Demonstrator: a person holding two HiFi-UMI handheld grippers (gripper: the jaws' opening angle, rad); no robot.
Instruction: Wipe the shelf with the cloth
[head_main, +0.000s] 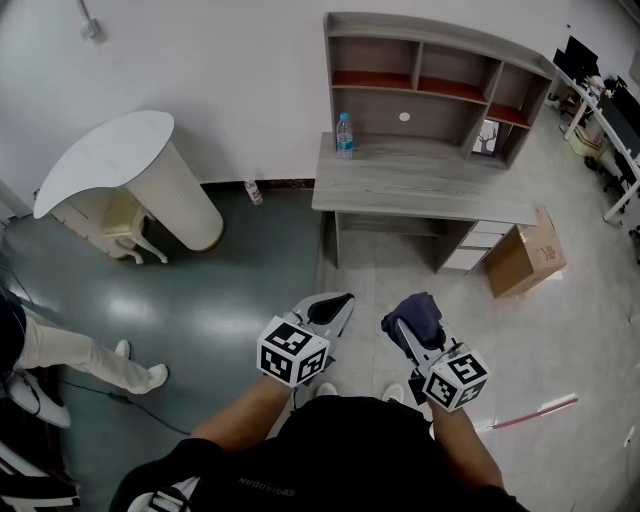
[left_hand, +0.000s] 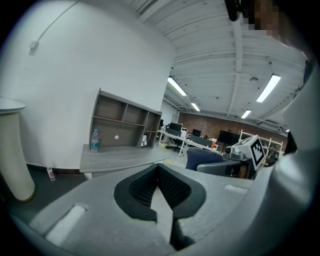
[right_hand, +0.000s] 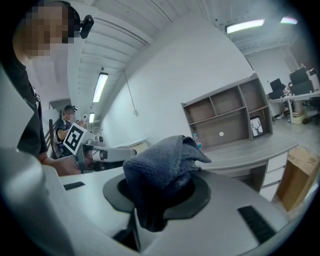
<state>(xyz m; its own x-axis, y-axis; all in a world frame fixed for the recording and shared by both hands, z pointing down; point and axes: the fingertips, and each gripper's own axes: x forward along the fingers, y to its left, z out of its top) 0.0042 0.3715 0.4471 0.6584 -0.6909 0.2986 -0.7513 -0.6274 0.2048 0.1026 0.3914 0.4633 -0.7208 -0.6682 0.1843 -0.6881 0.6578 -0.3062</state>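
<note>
Head view: left gripper (head_main: 338, 304) and right gripper (head_main: 409, 324) hang well short of the shelf (head_main: 432, 82), so wiping hasn't begun. Left gripper view: jaws pressed together, empty, apparently spare. Right gripper view: jaws clamp the bunched cloth (right_hand: 164, 166), carried ready for wiping.

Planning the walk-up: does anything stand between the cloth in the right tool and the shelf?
Only bare floor lies between the cloth, clamped in the right tool, and the desk. On the desk, a water bottle stands before the left end of the shelf.
</note>
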